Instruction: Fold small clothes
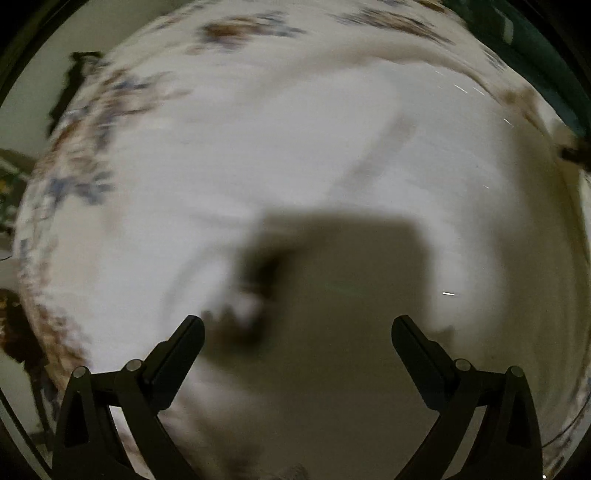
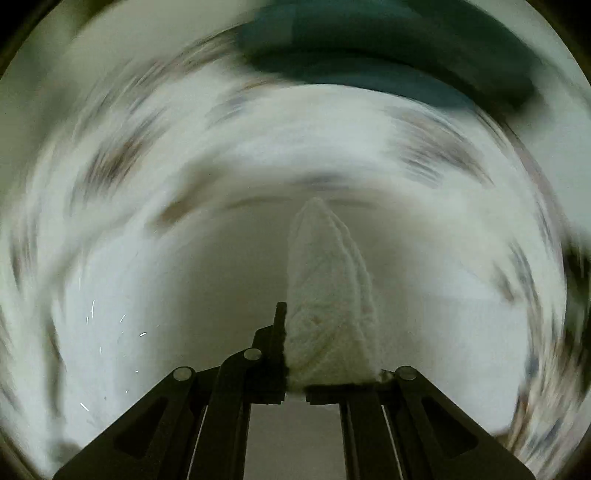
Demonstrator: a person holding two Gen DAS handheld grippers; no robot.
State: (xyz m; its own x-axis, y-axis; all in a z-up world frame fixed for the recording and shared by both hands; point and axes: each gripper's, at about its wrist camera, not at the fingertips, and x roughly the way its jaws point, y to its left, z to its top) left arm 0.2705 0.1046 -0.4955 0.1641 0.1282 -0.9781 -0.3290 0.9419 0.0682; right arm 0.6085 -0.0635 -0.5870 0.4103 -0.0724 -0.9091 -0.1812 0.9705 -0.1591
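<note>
A white garment lies spread on a flower-patterned sheet and fills most of the blurred left wrist view. My left gripper is open and empty above it, its shadow falling on the cloth. In the right wrist view my right gripper is shut on a bunched fold of the white garment, which stands up between the fingers and hides the right finger. More of the white cloth lies below. Both views are motion-blurred.
The patterned sheet rings the garment. A dark teal cloth lies at the far edge in the right wrist view and shows in the left wrist view. A dark object stands at the far left.
</note>
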